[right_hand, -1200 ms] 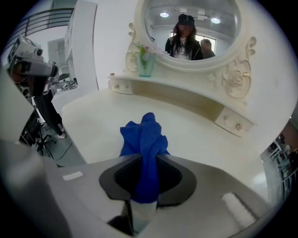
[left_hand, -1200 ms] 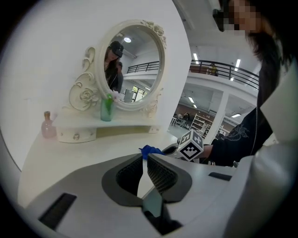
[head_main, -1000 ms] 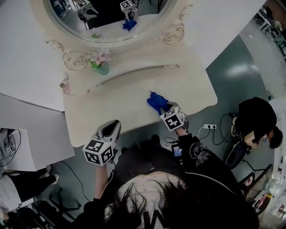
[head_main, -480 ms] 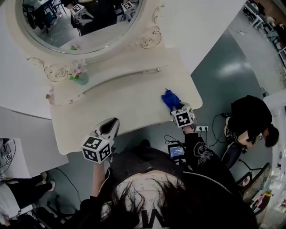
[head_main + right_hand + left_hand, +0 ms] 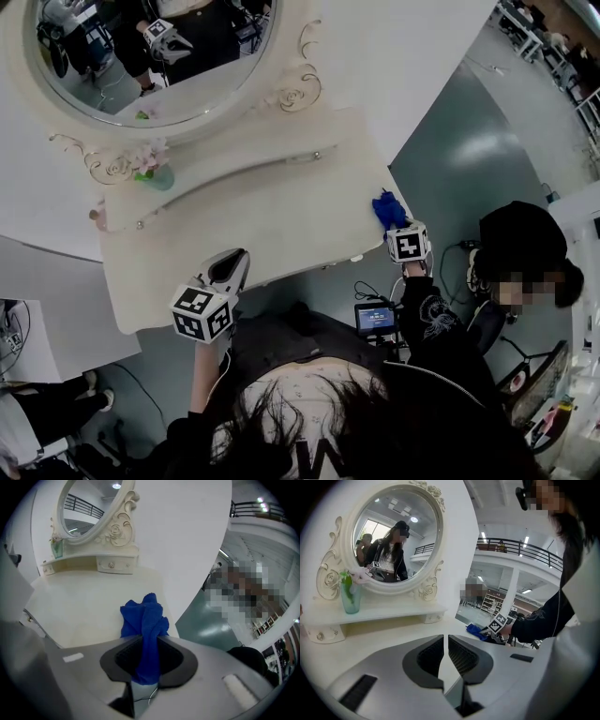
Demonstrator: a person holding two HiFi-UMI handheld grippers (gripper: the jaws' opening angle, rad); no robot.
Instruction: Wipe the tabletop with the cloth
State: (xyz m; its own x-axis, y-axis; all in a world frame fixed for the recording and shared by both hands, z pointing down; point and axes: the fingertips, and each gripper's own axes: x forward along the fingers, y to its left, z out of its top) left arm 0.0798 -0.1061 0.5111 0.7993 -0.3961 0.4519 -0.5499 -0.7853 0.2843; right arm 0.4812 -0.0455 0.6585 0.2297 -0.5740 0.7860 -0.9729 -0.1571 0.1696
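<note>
Over the right end of the counter (image 5: pixel 244 220), seen from the head view, the right gripper (image 5: pixel 396 228) is holding the blue cloth (image 5: pixel 388 209), which is lying bunched on the top just beside the right edge. The left gripper (image 5: pixel 237 258) is hovering at the front edge, well apart from the cloth. An oval mirror (image 5: pixel 141 56) is standing at the back, with a vase of flowers (image 5: pixel 154 172) on the raised shelf below it. A person in black (image 5: pixel 520 253) is sitting on the floor off to the right.

Along the left gripper view, the left gripper (image 5: pixel 445 638) is showing its jaws drawn together with only a thin slit between them and nothing caught there. Beyond them the cloth (image 5: pixel 475 630) is resting on the counter (image 5: pixel 370 641) at its far end, and the vase (image 5: pixel 349 596) is standing on the shelf at the left.

Through the right gripper view, the right gripper (image 5: pixel 147 641) is clenching the cloth (image 5: pixel 144 616) between its jaws; the bundle is spilling forward onto the counter (image 5: pixel 79 604) near the edge.
</note>
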